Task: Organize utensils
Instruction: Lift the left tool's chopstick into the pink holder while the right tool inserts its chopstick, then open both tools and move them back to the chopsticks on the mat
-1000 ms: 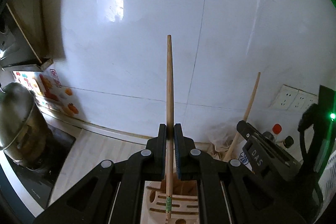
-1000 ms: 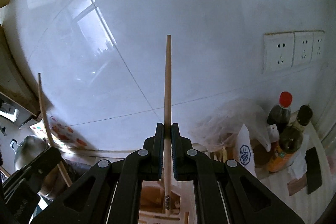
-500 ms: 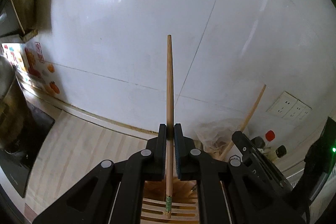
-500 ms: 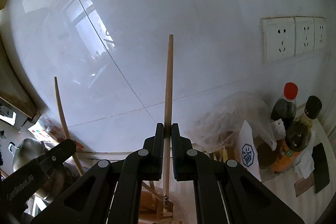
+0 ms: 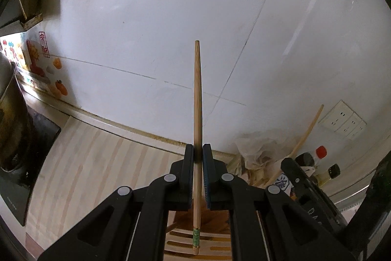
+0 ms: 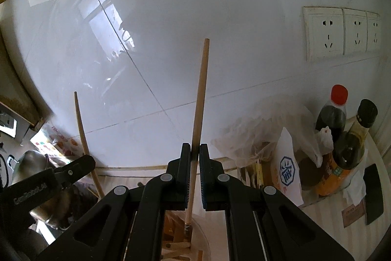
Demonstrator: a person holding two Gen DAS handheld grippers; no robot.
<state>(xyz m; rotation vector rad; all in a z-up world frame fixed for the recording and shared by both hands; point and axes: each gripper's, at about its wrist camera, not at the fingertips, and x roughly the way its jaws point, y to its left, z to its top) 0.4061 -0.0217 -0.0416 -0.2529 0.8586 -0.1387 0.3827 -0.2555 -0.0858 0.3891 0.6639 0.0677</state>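
Observation:
My left gripper is shut on a wooden chopstick that stands upright, with a green band near its lower end. Just below that end sits a slatted wooden holder. My right gripper is shut on a second chopstick, tilted slightly right, its dark-tipped lower end just above a wooden holder that shows between the arms. Each view catches the other gripper with its stick: the right one at lower right, the left one at lower left.
A white tiled wall rises close ahead. A metal pot stands on a dark stove at left. Two sauce bottles, a white packet and a crumpled plastic bag crowd the right. Wall sockets sit above them.
Both grippers have sunk toward the holder with their chopsticks still clamped. The left view has rolled and shows more countertop; the other gripper's stick sits closer in each view.

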